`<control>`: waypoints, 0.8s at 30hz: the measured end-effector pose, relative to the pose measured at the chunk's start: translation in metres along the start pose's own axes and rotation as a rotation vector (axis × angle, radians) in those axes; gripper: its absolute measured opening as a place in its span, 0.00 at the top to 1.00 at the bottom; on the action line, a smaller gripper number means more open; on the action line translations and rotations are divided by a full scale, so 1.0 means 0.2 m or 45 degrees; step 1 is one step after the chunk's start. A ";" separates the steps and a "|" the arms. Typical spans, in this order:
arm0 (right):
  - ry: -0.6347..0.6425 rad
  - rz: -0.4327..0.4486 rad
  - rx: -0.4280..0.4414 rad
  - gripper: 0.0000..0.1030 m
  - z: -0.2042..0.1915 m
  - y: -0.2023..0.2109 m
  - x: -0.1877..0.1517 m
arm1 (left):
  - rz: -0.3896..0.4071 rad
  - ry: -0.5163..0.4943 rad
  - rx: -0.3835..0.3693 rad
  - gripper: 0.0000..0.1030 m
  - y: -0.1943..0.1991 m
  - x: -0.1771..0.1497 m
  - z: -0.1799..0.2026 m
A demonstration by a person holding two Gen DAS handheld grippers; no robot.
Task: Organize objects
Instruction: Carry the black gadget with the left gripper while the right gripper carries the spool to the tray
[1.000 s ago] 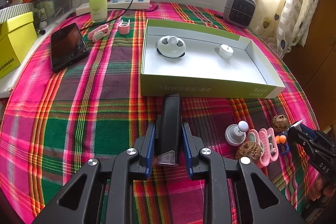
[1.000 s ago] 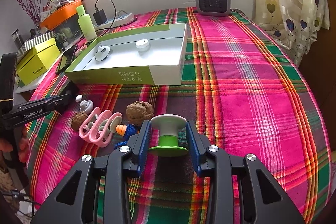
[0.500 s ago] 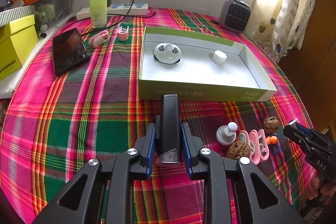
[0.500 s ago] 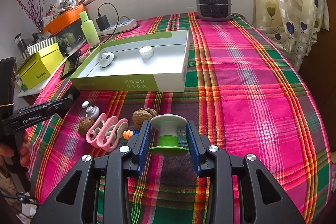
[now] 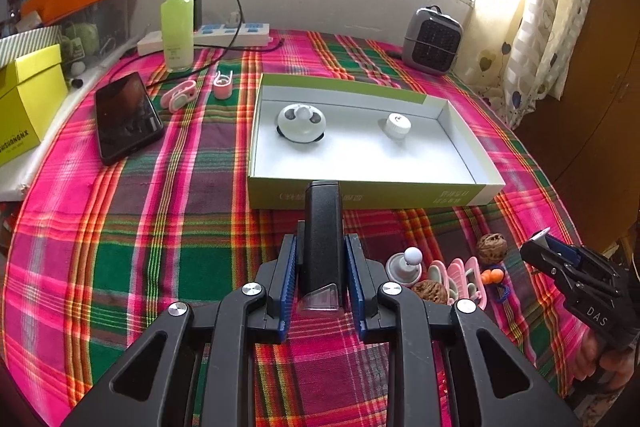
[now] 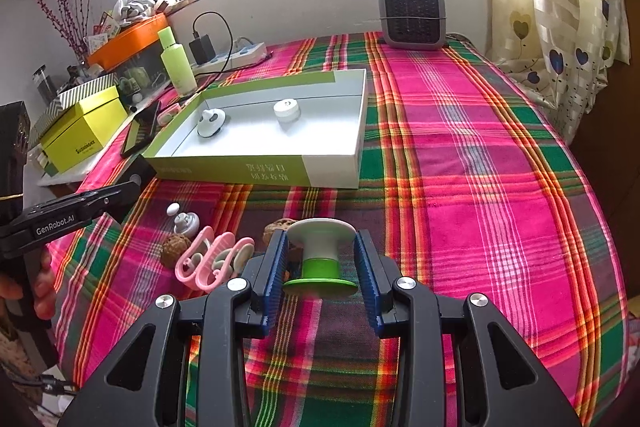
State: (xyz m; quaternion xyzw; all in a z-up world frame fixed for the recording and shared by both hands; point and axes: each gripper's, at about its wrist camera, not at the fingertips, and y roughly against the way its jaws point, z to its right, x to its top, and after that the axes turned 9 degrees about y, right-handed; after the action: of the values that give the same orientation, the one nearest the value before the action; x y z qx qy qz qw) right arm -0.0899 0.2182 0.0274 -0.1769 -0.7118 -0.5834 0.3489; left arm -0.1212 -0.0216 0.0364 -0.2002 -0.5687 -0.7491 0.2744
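Observation:
My left gripper [image 5: 322, 259] is shut on a long black block [image 5: 323, 223] and holds it above the cloth, just short of the green-and-white box [image 5: 368, 193]. The box holds a round white gadget [image 5: 301, 123] and a small white cap [image 5: 397, 125]. My right gripper [image 6: 321, 259] is shut on a white-and-green spool [image 6: 322, 255] above the cloth, near side of the box [image 6: 256, 173]. Loose on the cloth lie pink clips [image 6: 212, 259], two walnuts [image 5: 491, 247], a white knob [image 5: 406, 263] and small orange beads [image 5: 492, 275].
A phone [image 5: 124, 115], two pink clips [image 5: 180, 95], a green bottle [image 5: 177, 23] and a power strip [image 5: 224, 35] lie at the far left. A small heater [image 5: 432, 41] stands at the back. Yellow box [image 5: 24, 107] sits off the left edge.
Both grippers have risen and drawn back a little, each keeping its object. The box and loose items look smaller and lower in both views.

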 end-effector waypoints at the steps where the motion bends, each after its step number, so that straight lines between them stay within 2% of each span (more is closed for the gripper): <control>1: 0.001 0.003 0.002 0.66 0.00 0.00 0.00 | 0.001 -0.003 -0.002 0.79 0.00 0.01 0.00; 24: 0.042 0.056 0.031 0.66 -0.03 -0.04 0.22 | 0.024 -0.037 -0.052 0.79 -0.03 0.16 0.08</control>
State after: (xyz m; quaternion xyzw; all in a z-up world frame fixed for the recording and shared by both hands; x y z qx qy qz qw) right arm -0.1242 0.2034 0.0539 -0.1787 -0.7090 -0.5696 0.3755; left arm -0.1507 -0.0105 0.0557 -0.2221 -0.5553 -0.7550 0.2690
